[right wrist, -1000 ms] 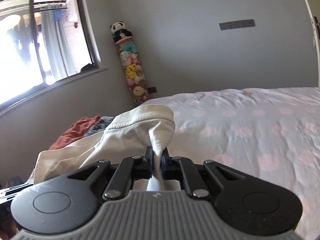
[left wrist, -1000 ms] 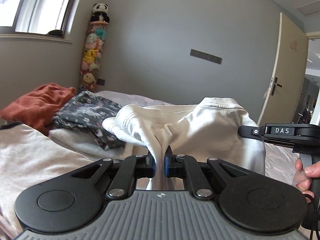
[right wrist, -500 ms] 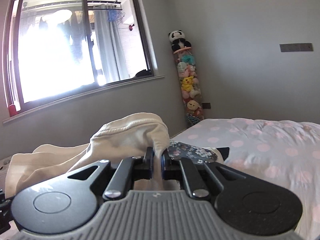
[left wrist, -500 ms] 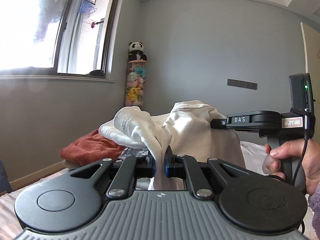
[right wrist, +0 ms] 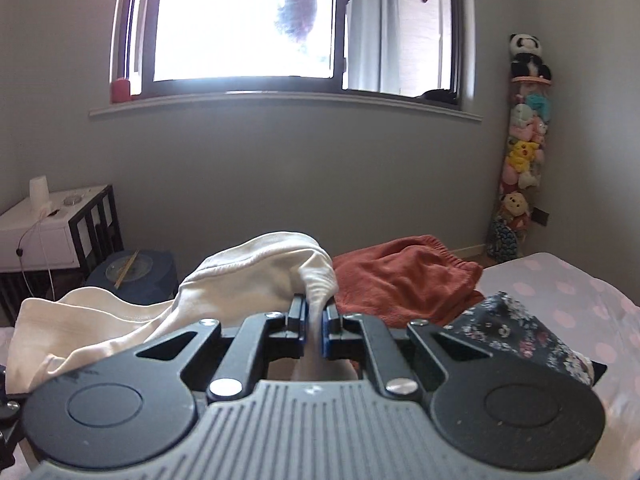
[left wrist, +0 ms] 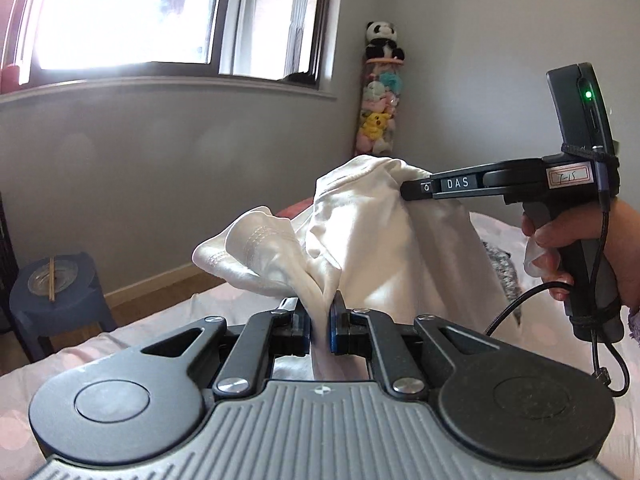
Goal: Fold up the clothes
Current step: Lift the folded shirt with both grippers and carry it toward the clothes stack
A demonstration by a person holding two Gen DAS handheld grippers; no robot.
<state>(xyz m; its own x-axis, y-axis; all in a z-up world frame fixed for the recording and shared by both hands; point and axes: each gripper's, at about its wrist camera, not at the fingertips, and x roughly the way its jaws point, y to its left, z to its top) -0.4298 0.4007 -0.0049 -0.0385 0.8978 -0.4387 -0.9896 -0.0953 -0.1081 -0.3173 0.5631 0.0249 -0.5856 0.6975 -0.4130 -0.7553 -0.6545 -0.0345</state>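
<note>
Cream-white garment (left wrist: pixel 372 236) hangs bunched and crumpled, lifted above the bed.

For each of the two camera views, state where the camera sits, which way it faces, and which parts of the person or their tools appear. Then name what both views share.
Left wrist view: sits on the left tool, faces the window wall and corner; shows that tool shut on the white garment, plus the right tool and the hand holding it.
Right wrist view: sits on the right tool, faces the window over the bed; shows only its own tool, shut on the garment.
Shared: the garment, window, plush toy column, blue stool.
</note>
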